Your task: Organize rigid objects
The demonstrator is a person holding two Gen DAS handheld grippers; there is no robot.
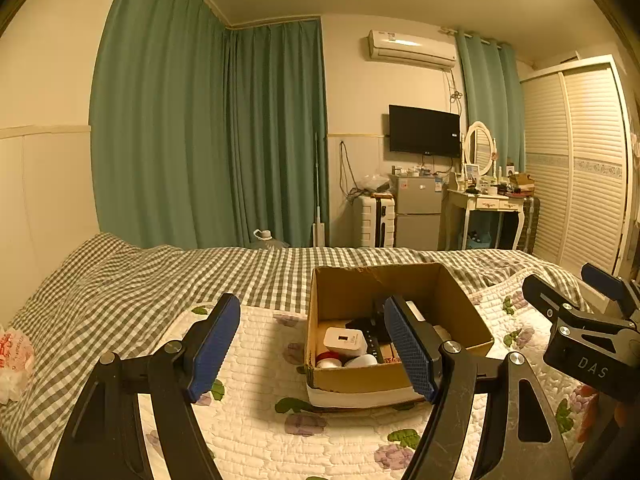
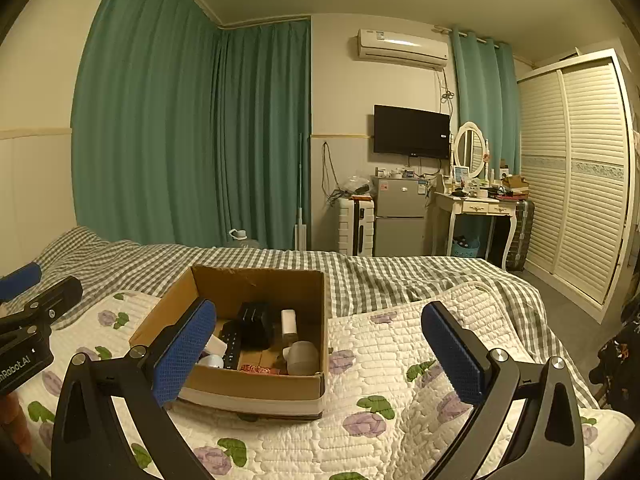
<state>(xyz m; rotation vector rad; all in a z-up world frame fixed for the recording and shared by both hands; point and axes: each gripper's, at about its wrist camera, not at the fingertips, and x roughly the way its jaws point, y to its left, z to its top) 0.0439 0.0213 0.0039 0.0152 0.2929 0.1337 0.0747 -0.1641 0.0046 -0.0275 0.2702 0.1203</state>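
An open cardboard box (image 1: 352, 288) (image 2: 256, 284) sits on a white floral quilt on the bed. It holds a white charger block (image 1: 345, 340), a black remote (image 2: 231, 344), a black box-shaped item (image 2: 256, 322), a grey cup-like item (image 2: 302, 356), a white cylinder (image 2: 289, 322) and red-and-white round items (image 1: 329, 359). My left gripper (image 1: 316, 350) is open and empty, held above the quilt at the box's near left side. My right gripper (image 2: 320, 354) is open and empty, to the right of the box's near corner.
The quilt (image 2: 400, 360) lies over a grey checked sheet (image 1: 120, 280). A crumpled red-and-white bag (image 1: 14, 360) lies at the far left. Beyond the bed stand green curtains, a small fridge (image 1: 418, 212), a white suitcase, a dressing table (image 2: 476, 208) and a louvred wardrobe.
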